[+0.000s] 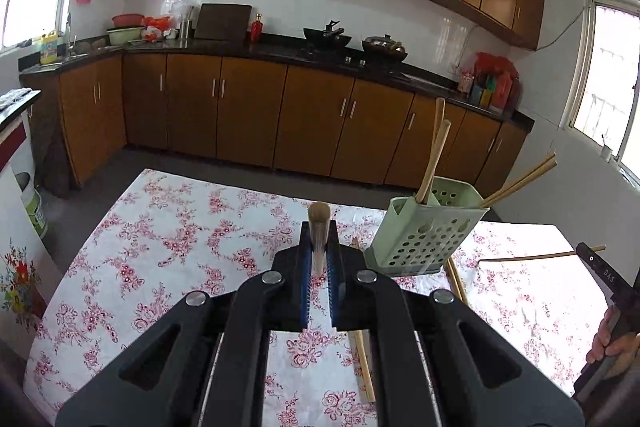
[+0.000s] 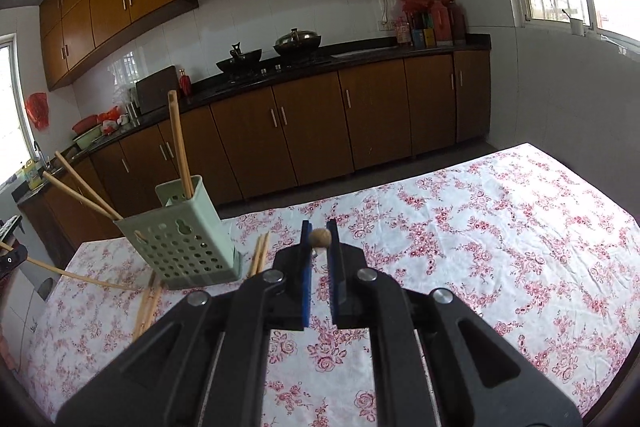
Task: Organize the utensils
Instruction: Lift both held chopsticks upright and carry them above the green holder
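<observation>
Above the floral tablecloth (image 1: 168,227), both grippers, left (image 1: 319,247) and right (image 2: 319,241), each clench one chopstick.

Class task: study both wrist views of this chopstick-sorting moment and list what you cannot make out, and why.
- Left wrist view: the chopstick in the left claw points at the lens, so its length is hidden.
- Right wrist view: the same for the chopstick in the right claw.
- Both views: the green holder walls hide the lower ends of the chopsticks inside.
- Left wrist view: loose chopsticks lie partly behind the claw.
</observation>
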`<action>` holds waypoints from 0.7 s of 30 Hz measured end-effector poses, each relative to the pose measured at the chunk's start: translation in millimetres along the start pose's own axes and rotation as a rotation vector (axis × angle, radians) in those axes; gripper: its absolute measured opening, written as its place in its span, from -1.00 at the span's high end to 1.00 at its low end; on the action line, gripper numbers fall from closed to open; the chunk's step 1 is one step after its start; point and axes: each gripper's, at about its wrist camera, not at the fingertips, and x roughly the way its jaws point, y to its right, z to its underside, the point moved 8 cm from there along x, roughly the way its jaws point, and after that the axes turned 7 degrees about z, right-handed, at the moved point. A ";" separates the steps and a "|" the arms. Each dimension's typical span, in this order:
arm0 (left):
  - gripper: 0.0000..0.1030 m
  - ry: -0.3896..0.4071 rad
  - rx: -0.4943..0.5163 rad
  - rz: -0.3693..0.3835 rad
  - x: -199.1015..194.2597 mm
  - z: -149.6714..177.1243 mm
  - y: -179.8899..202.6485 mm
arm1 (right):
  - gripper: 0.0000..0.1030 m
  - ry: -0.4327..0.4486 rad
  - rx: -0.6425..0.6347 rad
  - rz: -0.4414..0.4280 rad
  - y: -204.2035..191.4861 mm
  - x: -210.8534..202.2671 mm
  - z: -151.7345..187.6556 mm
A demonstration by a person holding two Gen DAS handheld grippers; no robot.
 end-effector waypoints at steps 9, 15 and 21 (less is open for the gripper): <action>0.86 0.035 0.052 0.016 -11.8 -17.8 12.9 | 0.85 0.067 -0.013 -0.064 -15.1 -24.0 -30.9; 0.86 0.069 0.115 0.099 -41.4 -49.9 46.2 | 0.85 0.101 -0.008 -0.218 -40.0 -68.3 -77.3; 0.86 0.098 0.100 0.178 -59.0 -75.6 76.6 | 0.85 0.170 0.008 -0.331 -58.7 -103.4 -111.2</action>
